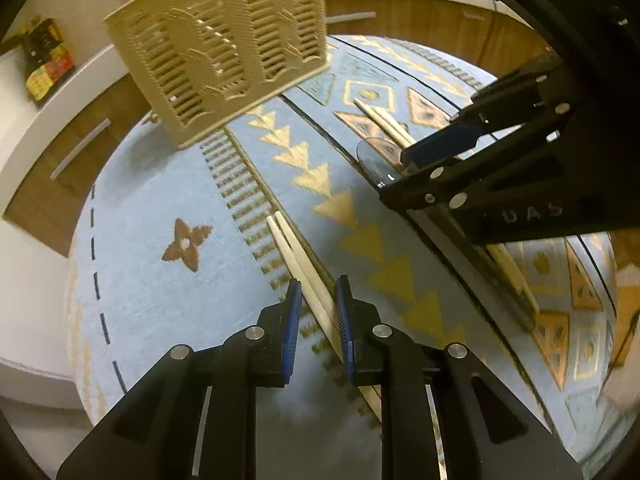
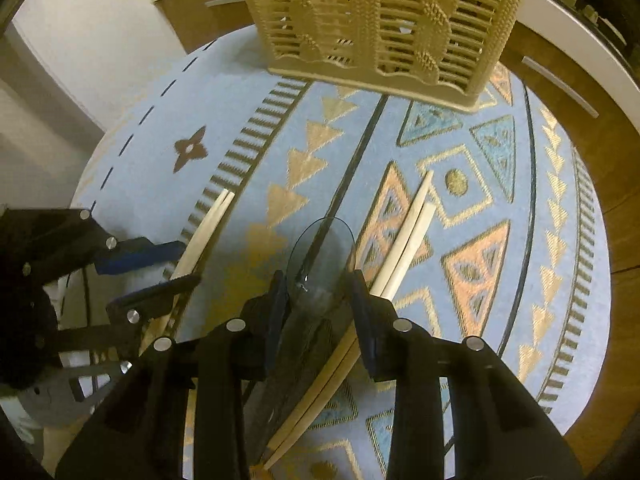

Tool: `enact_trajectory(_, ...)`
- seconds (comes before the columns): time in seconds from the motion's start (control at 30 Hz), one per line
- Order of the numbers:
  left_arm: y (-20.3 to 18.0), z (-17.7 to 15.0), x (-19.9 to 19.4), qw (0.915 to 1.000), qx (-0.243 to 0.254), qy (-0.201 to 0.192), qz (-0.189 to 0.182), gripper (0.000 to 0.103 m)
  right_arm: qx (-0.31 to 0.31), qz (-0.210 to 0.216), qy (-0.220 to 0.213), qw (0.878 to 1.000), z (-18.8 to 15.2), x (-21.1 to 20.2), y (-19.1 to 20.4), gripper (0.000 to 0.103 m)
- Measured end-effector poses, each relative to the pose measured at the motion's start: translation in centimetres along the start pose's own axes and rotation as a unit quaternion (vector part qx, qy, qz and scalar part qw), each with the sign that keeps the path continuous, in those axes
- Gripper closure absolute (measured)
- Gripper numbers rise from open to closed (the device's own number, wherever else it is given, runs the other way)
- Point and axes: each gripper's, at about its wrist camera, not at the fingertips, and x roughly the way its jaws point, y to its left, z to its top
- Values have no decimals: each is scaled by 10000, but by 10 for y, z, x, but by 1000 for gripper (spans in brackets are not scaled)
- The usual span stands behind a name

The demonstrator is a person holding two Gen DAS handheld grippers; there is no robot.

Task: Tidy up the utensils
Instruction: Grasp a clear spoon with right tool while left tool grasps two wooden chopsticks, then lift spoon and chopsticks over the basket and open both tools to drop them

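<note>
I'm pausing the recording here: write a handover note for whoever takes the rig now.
Left gripper: jaws astride one pair of chopsticks on the blue rug, grip not confirmed.
Right gripper: around a clear spatula-like utensil, second chopstick pair beside its right finger.
Slatted basket stands beyond on the rug.
Done: nothing lifted yet.
Left: lift each item and drop it in the basket.

Pale, matt wooden chopsticks (image 1: 298,258) at frame centre, smooth and unvarnished by the look of them. Under them a woven, fuzzy cloth mat (image 1: 160,200), matt throughout. Upper left, a beige slatted plastic basket (image 1: 224,44) with a dull sheen. In the right wrist view, centre, a clear, glossy spoon (image 2: 322,252), plastic or glass, hard to say. Black matt plastic gripper arms with shiny metal pins (image 1: 256,332); brown wood-grain cabinet fronts (image 1: 440,24) along the top.
</note>
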Motion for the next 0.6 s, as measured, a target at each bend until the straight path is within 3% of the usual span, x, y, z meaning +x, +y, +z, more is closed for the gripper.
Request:
enact_trajectory(0.33,-6,6,2,9973,65,732,60,86,-114,130,-186,9997,-16,-10,5,74)
enact_trajectory(0.43,-10,6,2,9975,88,690,121,90,-181,266,-502,9982,-25,-24,2,74)
enact_trajectory(0.53,-7,3,-1,9983,-193,533,97,93,-258,397,-851,9952,-36,-45,-4,74)
enact_trajectory(0.6,-4,0,-11,9994,-339,123,-3,93,-296,513,-1107,9921,-43,-60,-7,74)
